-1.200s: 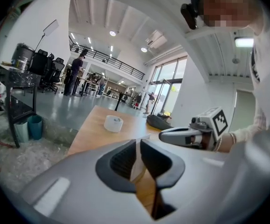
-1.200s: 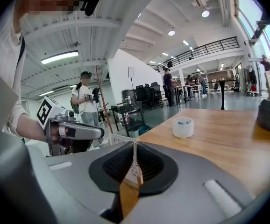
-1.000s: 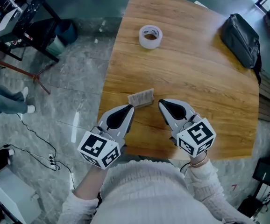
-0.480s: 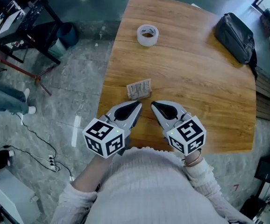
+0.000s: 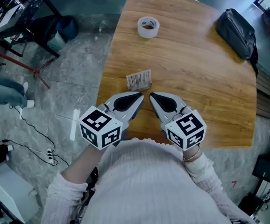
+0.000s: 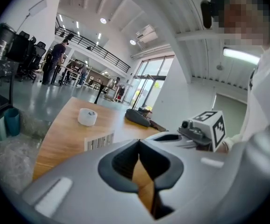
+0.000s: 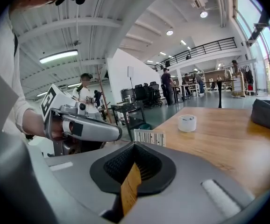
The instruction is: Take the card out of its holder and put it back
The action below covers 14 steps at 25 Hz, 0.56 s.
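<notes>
Both pairs of jaws are pressed together with nothing between them. The left gripper (image 5: 139,97) and right gripper (image 5: 152,97) hover tip to tip over the near part of the tabletop (image 5: 195,78). The card holder (image 5: 139,80), barcode showing, sits loose just beyond them, close to the tabletop's left edge. Jaws this tight would probably only shove it. An unpinned nudge could send it sliding off that edge, or bend the card.

Bright ceiling lighting, soft shadows, fisheye edges (dark corners), sharp
</notes>
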Tool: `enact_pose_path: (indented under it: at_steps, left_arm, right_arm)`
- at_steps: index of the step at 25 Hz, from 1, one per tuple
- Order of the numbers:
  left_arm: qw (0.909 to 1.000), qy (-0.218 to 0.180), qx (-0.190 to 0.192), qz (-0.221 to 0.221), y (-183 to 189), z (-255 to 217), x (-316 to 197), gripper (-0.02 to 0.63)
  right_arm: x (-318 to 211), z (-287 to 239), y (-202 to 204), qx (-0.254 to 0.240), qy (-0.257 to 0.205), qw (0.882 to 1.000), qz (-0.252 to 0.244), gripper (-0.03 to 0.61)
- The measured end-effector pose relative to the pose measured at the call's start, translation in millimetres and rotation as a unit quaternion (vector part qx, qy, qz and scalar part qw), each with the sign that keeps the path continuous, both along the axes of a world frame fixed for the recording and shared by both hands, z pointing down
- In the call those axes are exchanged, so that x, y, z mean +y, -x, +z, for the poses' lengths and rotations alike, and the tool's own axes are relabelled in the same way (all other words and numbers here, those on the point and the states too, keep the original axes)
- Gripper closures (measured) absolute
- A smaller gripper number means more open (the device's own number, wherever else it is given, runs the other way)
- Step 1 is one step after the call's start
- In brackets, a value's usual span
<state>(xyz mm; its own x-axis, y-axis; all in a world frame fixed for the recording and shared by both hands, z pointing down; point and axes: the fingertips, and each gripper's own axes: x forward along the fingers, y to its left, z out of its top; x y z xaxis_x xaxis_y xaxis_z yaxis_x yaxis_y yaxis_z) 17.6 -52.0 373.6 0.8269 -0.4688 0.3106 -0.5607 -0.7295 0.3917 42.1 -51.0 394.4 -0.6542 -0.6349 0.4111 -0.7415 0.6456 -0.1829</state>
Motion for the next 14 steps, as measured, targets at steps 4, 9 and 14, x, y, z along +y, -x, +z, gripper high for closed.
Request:
enact_pose_path:
  at_steps: [4, 9, 14]
  left_arm:
    - [0.9999, -0.003, -0.004, 0.010, -0.6, -1.0, 1.0, 0.606]
    - [0.9999, 0.009, 0.004, 0.009, 3.4, -1.6, 1.6, 0.606]
    - [0.9999, 0.010, 0.007, 0.010, 1.7, -3.2, -1.0, 0.606]
  right_arm:
    - [-0.3, 0.2, -0.6, -0.001, 0.001, 1.000, 0.000, 0.581]
    - [-3.3, 0.5, -1.4, -0.001, 0.002, 1.000, 0.001, 0.580]
    - [-2.8, 2.6, -5.5, -0.001, 0.004, 1.000, 0.000, 0.581]
